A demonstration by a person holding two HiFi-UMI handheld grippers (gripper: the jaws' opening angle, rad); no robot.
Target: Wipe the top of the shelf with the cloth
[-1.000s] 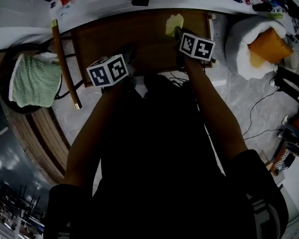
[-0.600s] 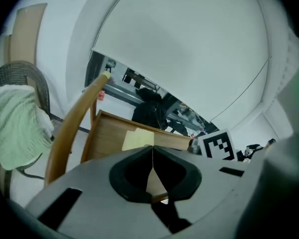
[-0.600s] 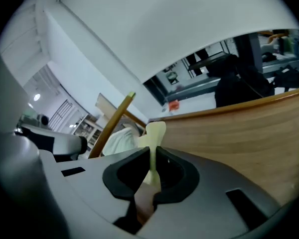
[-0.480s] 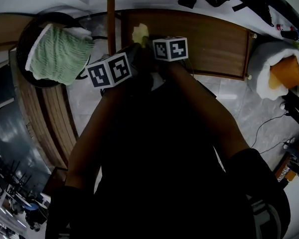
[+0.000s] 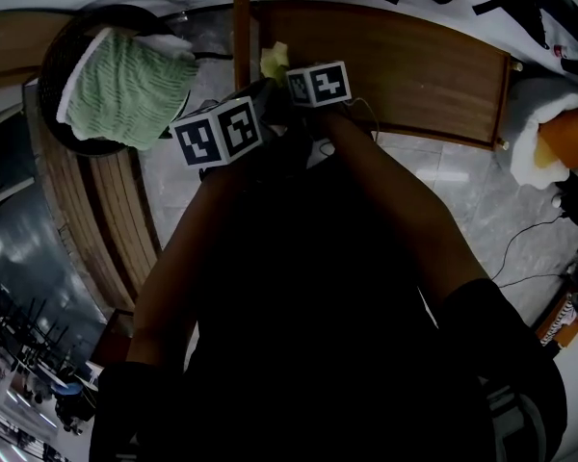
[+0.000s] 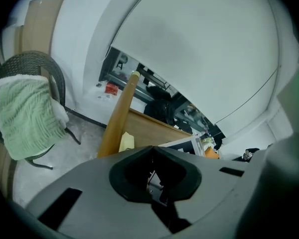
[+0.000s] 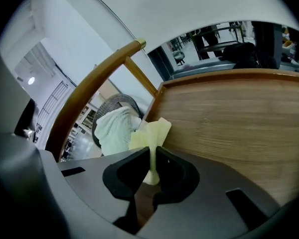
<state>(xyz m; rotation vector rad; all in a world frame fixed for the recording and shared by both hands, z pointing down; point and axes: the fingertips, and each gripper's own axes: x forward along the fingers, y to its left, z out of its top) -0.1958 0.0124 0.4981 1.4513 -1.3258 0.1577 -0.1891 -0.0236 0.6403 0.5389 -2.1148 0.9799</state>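
Far left, a wicker chair (image 5: 50,70) carries a green towel (image 5: 125,89) draped over its back. Just right of the chair, a wooden pole (image 5: 241,12) runs along the left end of the shelf (image 5: 414,70).

The left gripper (image 6: 152,151) is held off the shelf's left end, near the pole. Its jaws are pressed together with nothing between them. Its marker cube (image 5: 217,133) sits over grey marble floor (image 5: 173,191), clear of the wood.

The cloth (image 7: 150,131), pale yellow, is at the left end of the shelf top, close to the pole (the head view shows it just beyond the right gripper's cube). The right gripper (image 7: 153,158) has its jaws clamped on a fold of the cloth. The free part stands up out of the jaws and spreads against the brown wood. Whether the cloth presses flat on the surface cannot be confirmed.

The rest of the shelf top stretches away to the right as bare wood grain. Past the shelf's right end lies a white cushion (image 5: 530,114) with an orange object (image 5: 568,133) resting in it. Thin dark cables (image 5: 530,239) trail over the floor near it. The person's dark sleeves (image 5: 395,219) fill the lower middle of the head view.
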